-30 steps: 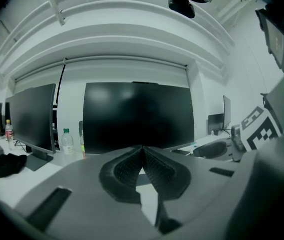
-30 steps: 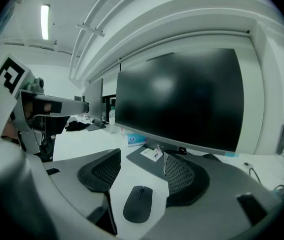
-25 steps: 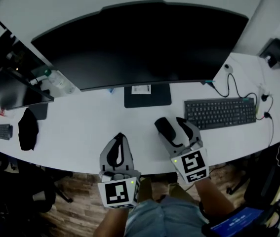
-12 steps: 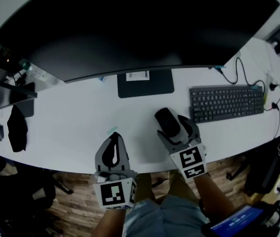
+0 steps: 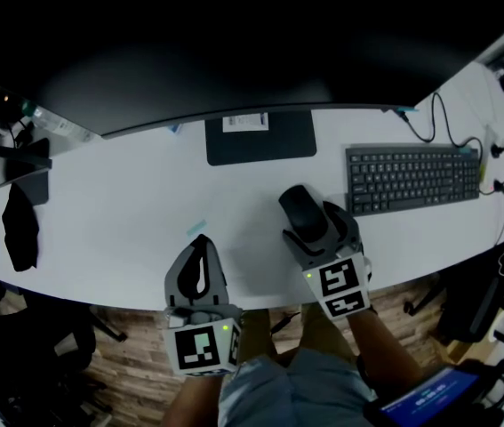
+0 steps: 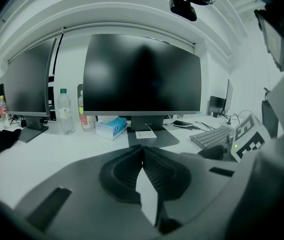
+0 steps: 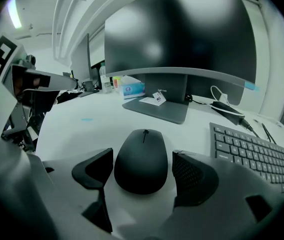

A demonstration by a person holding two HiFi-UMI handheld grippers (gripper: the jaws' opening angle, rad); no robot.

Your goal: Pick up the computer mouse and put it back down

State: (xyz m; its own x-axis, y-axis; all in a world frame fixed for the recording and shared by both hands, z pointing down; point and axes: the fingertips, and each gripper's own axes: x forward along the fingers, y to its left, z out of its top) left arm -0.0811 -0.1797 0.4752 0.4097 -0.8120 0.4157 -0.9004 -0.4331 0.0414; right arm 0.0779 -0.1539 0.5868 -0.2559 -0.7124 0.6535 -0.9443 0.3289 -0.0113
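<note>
The mouse [image 7: 143,159] lies flat on the white desk [image 5: 127,212], at about 5 o'clock from the monitor stand [image 5: 260,138], with the keyboard [image 5: 412,178] off at its 2 o'clock. The right gripper [image 7: 143,170] straddles it, jaws apart. One pad sits just beside the mouse's flank at 9 o'clock and the other stands a little clear at 3 o'clock, so nothing is clamped yet. The left gripper [image 6: 142,151] rests at the near edge of the desk, around 8 o'clock from the mouse, with its jaws pressed together on nothing. The mouse looks like a small, hard plastic shell, probably light and stiff. Its smooth matte top curves down on every side, so a pinch high on the dome would likely slide off. The better hold seems to be low on the two long sides, about midway along the body and behind the scroll wheel. There the walls run nearest to parallel and the ribbed pads can bite. A moderate squeeze should do, since the buttons at 12 o'clock could click or flex under pressure.
</note>
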